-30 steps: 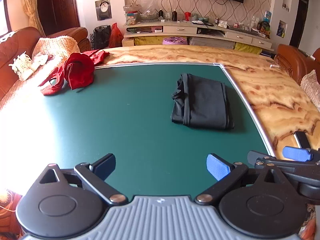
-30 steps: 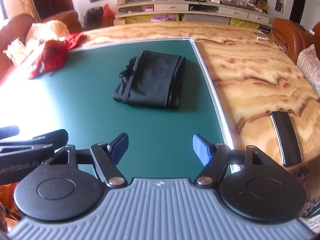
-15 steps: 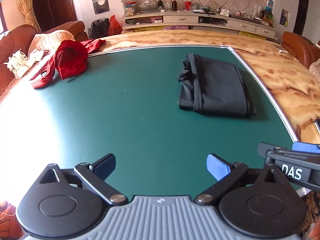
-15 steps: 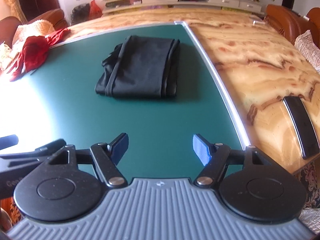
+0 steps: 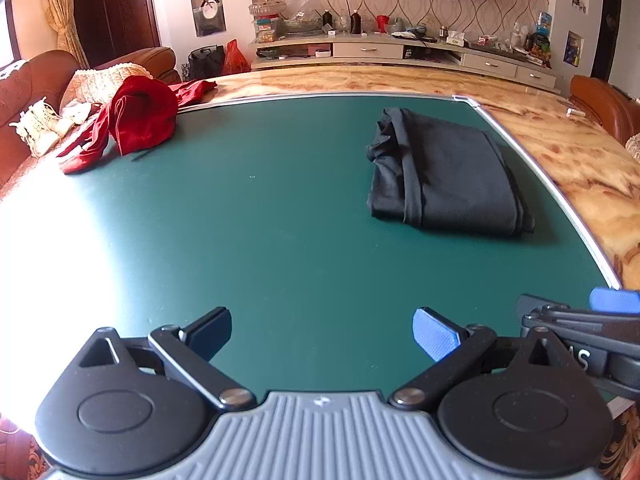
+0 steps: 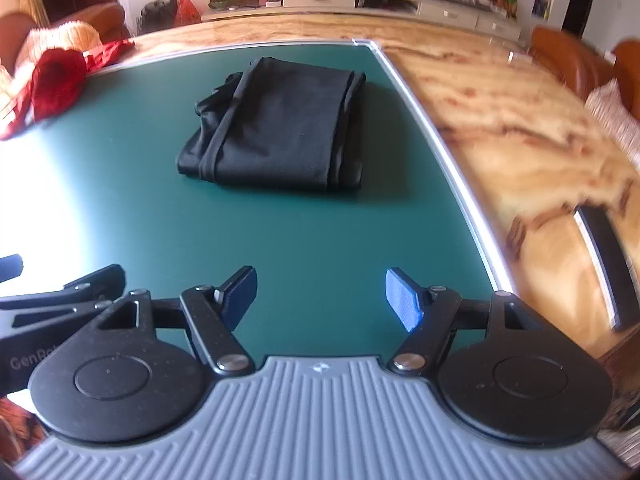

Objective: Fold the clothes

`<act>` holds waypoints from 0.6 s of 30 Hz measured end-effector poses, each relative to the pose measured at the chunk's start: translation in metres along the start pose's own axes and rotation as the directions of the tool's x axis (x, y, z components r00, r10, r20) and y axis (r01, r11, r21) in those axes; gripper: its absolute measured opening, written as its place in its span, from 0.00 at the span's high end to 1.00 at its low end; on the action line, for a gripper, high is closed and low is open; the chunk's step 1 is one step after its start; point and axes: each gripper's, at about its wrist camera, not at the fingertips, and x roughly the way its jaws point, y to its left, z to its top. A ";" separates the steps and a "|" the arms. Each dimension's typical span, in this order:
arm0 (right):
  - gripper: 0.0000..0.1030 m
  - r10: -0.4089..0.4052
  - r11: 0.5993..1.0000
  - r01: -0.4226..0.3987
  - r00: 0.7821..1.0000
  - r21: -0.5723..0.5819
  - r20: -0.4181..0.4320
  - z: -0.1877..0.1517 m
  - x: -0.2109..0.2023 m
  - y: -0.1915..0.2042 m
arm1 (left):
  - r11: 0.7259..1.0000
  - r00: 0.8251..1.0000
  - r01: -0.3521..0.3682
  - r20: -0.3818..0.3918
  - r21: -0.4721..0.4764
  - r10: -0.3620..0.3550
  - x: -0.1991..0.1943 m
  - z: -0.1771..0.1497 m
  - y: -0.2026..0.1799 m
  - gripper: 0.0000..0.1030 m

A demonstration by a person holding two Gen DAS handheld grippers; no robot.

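A folded black garment (image 5: 444, 172) (image 6: 280, 128) lies flat on the green mat (image 5: 280, 220) (image 6: 120, 200), near the mat's right edge. A crumpled red garment (image 5: 136, 120) (image 6: 56, 80) sits at the mat's far left corner. My left gripper (image 5: 322, 334) hovers over the mat's near edge, open, with nothing between its fingers. My right gripper (image 6: 320, 294) is beside it to the right, also open and empty, with the black garment straight ahead of it. Both are well short of either garment.
The mat lies on a marbled table (image 5: 592, 168) (image 6: 520, 128). A dark flat bar (image 6: 608, 264) rests on the table at the right. Brown sofas (image 5: 36, 80) with white shoes (image 5: 40, 128) stand at the left. A cluttered TV cabinet (image 5: 400, 52) lines the far wall.
Both grippers have come down and moved closer to the mat, so the black garment looks larger and nearer. Their jaws have stayed at the same width.
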 end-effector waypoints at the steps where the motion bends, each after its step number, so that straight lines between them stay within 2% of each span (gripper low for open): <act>1: 0.23 -0.009 1.000 0.009 1.000 -0.004 0.005 0.000 0.001 0.002 | 1.000 1.000 0.000 -0.001 -0.001 0.000 0.001 0.000 0.000 0.03; 6: 0.23 0.015 0.999 -0.014 1.000 0.047 -0.011 -0.001 0.008 -0.002 | 1.000 1.000 0.016 -0.010 -0.016 -0.016 0.006 0.000 0.003 0.03; 9: 0.23 -0.003 0.999 0.003 1.000 0.033 -0.003 -0.001 0.009 -0.001 | 1.000 0.999 0.022 -0.030 -0.010 -0.022 0.010 -0.001 0.003 0.03; 18: 0.23 0.013 0.999 -0.012 1.000 0.049 -0.015 -0.003 0.013 0.002 | 0.999 0.998 0.011 -0.067 -0.045 -0.014 0.018 -0.004 0.012 0.03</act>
